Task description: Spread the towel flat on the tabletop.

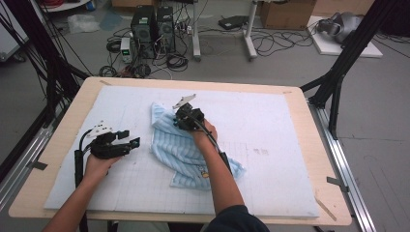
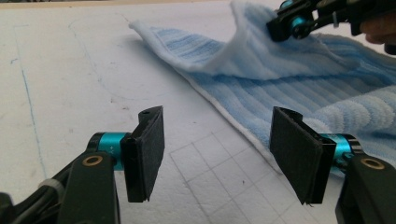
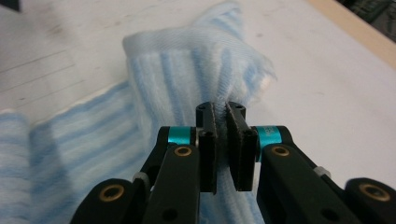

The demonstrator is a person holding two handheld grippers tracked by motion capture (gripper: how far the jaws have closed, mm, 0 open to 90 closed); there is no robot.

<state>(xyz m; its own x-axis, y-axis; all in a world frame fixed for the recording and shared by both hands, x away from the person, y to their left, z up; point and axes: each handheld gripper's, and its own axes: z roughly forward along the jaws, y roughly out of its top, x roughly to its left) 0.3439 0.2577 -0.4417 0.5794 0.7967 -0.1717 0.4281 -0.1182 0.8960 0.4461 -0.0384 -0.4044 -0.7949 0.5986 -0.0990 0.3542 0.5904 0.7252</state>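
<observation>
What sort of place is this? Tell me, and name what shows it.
Probably a lab or workshop set up for recording. A wooden table with a white foam mat stands inside a black frame, and computer towers and tangled cables sit on the bare floor behind.

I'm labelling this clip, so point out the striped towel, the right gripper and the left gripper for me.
striped towel (image 1: pixel 176 150): high view, flat middle of the cloth.
right gripper (image 3: pixel 221 140): right gripper view, between the fingertips, shut on a towel fold.
left gripper (image 2: pixel 217 154): left gripper view, midway between the open fingertips.
</observation>
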